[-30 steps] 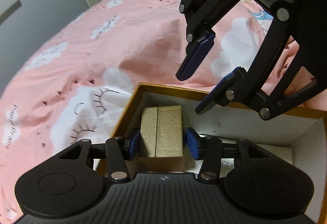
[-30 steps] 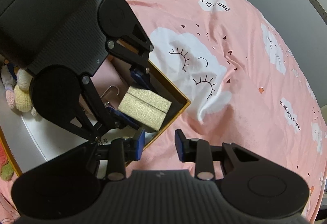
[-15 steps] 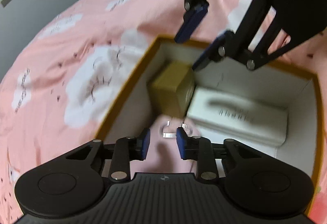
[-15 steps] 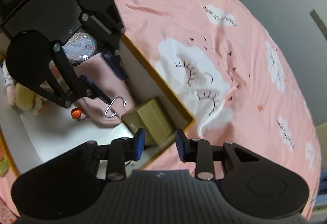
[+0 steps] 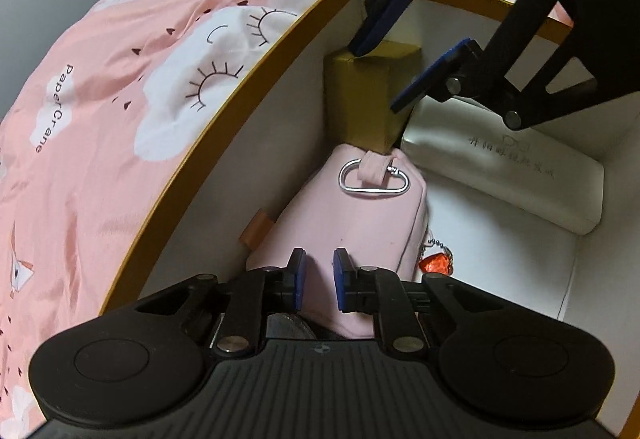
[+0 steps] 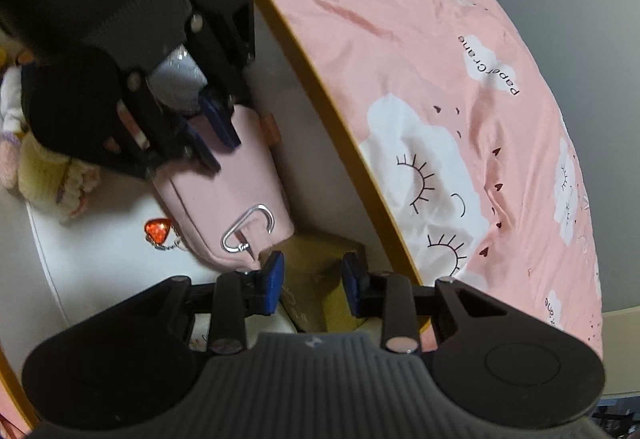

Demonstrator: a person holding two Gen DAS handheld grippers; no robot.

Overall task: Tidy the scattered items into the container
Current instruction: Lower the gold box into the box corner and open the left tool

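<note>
We're looking down into the container (image 5: pixel 260 143), and the left claw (image 5: pixel 320 279) has just been squeezing in: its blue pads stand nearly together now, clenched. The pink pouch (image 5: pixel 360 223) lies right under and ahead of it, and pink shows in the narrow gap, but whether any fabric is pinched we can't tell. At the pouch's far end from this claw lies a silver clip (image 5: pixel 372 191); a red charm (image 5: pixel 436 263) sits just to the claw's right.

Over to the right claw (image 6: pixel 313 281): released, pads apart and straddling the gold box (image 6: pixel 312 251), which stands in the container's corner directly below its tips, against the wall (one fingertip looks close to the box's top edge, though we see no squeeze). The pouch butts against the box, just left of this claw. A white case (image 5: pixel 500 167) lies beside the box, and the pink bedspread (image 5: pixel 120 79) spreads outside the rim.
</note>
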